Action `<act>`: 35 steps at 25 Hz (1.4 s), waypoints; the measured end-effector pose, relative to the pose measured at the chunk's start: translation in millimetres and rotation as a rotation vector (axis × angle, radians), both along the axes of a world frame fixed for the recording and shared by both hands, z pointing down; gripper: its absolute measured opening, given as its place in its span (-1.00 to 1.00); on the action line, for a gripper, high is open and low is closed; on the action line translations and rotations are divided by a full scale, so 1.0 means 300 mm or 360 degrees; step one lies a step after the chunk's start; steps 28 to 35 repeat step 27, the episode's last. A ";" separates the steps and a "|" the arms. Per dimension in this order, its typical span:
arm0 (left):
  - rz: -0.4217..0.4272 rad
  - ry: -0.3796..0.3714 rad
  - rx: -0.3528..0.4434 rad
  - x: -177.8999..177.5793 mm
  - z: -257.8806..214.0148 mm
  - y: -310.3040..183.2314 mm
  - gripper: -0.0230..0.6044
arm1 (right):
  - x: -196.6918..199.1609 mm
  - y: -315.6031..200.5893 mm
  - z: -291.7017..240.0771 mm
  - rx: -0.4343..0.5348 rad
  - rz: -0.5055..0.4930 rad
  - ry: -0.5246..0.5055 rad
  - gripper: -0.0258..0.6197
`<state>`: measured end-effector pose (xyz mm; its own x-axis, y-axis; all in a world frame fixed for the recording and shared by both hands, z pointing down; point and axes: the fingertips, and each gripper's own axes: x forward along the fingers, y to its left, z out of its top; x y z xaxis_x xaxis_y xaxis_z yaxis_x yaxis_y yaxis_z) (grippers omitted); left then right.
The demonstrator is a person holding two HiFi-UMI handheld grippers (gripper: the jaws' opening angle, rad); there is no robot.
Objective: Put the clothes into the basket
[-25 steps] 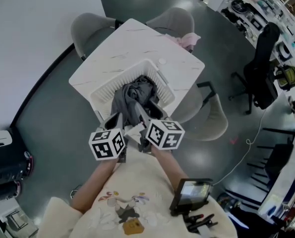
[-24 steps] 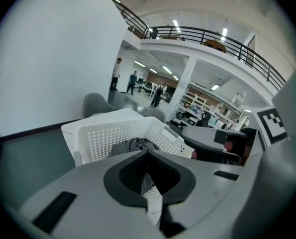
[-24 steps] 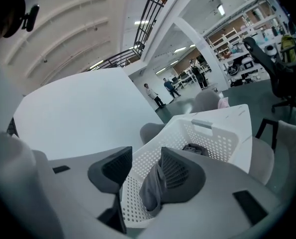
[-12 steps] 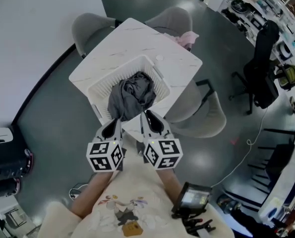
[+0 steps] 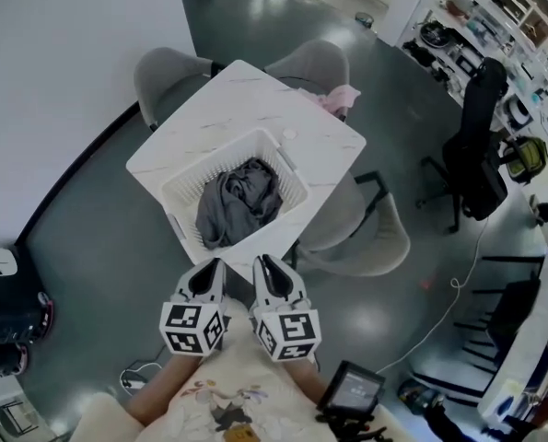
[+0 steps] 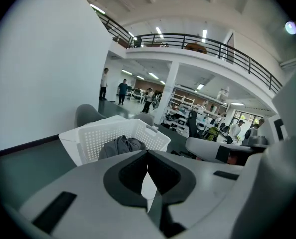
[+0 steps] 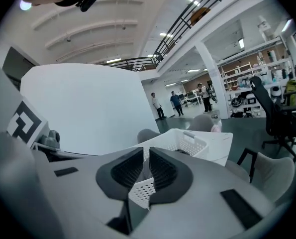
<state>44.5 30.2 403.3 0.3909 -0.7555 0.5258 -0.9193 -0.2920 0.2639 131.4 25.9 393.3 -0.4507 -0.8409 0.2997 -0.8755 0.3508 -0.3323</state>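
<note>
A white slatted basket (image 5: 177,187) stands on the white marble table (image 5: 227,99). A grey garment (image 5: 239,201) lies bunched inside it, with one end over the near rim. Both grippers hover off the table's near corner, close to the person's chest, apart from the basket. My left gripper (image 5: 213,265) is shut and holds nothing; its own view shows the basket (image 6: 88,138) and the grey garment (image 6: 119,146) beyond the left gripper (image 6: 148,156). My right gripper (image 5: 263,261) is closing, a narrow slit left and nothing in it; past the right gripper (image 7: 147,164) is the basket (image 7: 187,141).
A pink garment (image 5: 336,98) lies at the table's far right corner. Grey chairs stand round the table: far left (image 5: 168,67), far side (image 5: 315,63), right (image 5: 370,238). A black office chair (image 5: 476,145) and shelves are further right. Black gear (image 5: 352,392) sits by the person.
Both grippers have drawn back from the basket toward the person. The grey garment, earlier draped by the jaws, now lies in the basket. The right jaws have closed up.
</note>
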 end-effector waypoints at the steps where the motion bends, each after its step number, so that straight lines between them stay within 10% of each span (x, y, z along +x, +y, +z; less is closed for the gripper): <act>1: 0.0016 0.0005 0.0000 0.000 0.001 0.005 -0.89 | -0.001 0.008 -0.003 0.0010 0.0005 0.0016 -0.79; 35: 0.0206 0.0039 -0.0007 -0.211 0.006 0.212 -0.89 | -0.218 0.220 0.015 -0.0103 0.0104 0.0129 -0.88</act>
